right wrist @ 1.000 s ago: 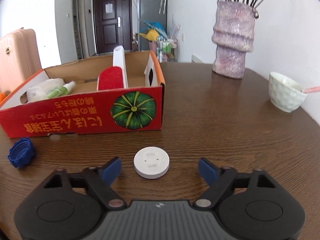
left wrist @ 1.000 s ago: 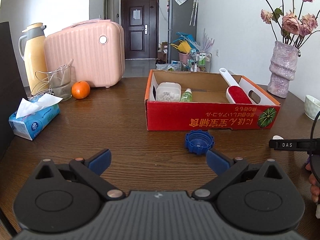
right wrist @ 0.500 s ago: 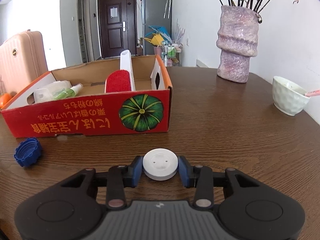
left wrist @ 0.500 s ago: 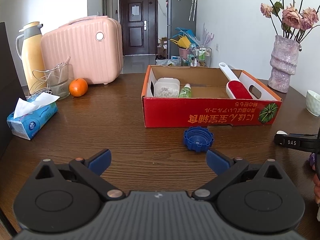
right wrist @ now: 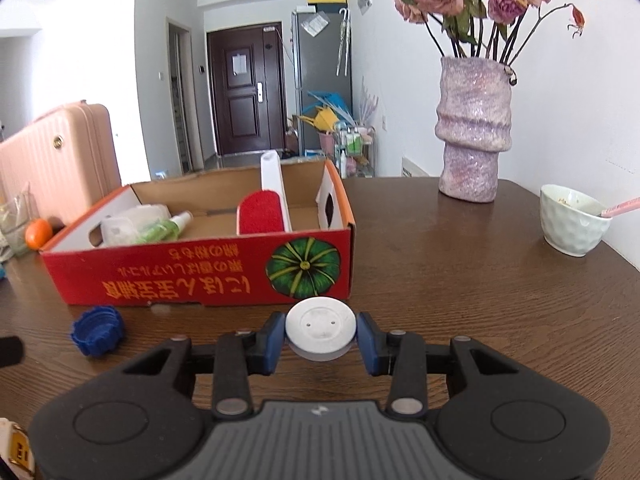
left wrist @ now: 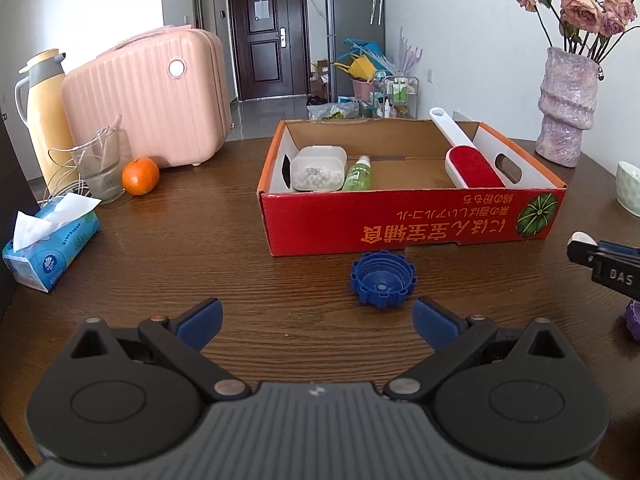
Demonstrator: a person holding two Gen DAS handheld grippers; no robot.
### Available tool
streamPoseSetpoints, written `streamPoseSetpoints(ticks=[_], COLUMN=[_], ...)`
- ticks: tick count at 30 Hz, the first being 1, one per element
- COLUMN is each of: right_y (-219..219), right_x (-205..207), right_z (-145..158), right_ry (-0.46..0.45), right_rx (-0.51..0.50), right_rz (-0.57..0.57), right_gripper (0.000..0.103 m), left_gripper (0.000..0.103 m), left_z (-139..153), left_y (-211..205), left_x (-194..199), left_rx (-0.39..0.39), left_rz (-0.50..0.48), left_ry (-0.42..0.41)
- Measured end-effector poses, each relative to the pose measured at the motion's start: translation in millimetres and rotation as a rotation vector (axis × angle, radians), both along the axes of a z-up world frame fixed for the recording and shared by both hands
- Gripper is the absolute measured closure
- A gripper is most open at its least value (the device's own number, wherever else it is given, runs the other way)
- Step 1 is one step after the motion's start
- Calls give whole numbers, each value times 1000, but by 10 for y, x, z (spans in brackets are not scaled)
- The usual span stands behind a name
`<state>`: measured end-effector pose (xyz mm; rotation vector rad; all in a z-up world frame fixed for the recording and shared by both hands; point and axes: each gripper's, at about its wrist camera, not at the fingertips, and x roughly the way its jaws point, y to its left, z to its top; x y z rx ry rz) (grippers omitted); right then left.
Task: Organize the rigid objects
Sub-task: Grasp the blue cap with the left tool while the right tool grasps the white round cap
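Two grippers: right gripper (right wrist: 321, 336) clamps the white disc (right wrist: 321, 330), box (right wrist: 200, 280) ahead-left; left gripper (left wrist: 316, 318), jaws apart, faces the blue cap (left wrist: 383, 283).

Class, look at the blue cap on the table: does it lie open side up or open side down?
Open side up. The blue cap shows its hollow inside and centre stud in the left wrist view.

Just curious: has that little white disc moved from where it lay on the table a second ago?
Yes. The white disc, then flat on the table short of the red box, now sits pinched in the right claw, lifted against the box's front.
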<state>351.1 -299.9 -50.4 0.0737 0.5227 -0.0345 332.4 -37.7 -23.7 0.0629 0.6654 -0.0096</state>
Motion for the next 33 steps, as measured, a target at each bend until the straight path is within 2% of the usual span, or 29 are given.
streamPoseSetpoints(ticks=[9,25,33], right_y=[-2,-33,-30], right_x=[-107,-100,-45], right_z=[81,65,9], right_ry=[-44,-38,-20], right_rx=[20,34,29], right_rz=[9,0,-11], right_gripper=[65,65,65], left_gripper=[0,0,1], left_z=[-26,-243,-357], left_y=[-182,-475,-470], left_x=[268,775,896], left_rx=[26,43,19], left_rz=[-2,31,36], left_ry=[46,153,192])
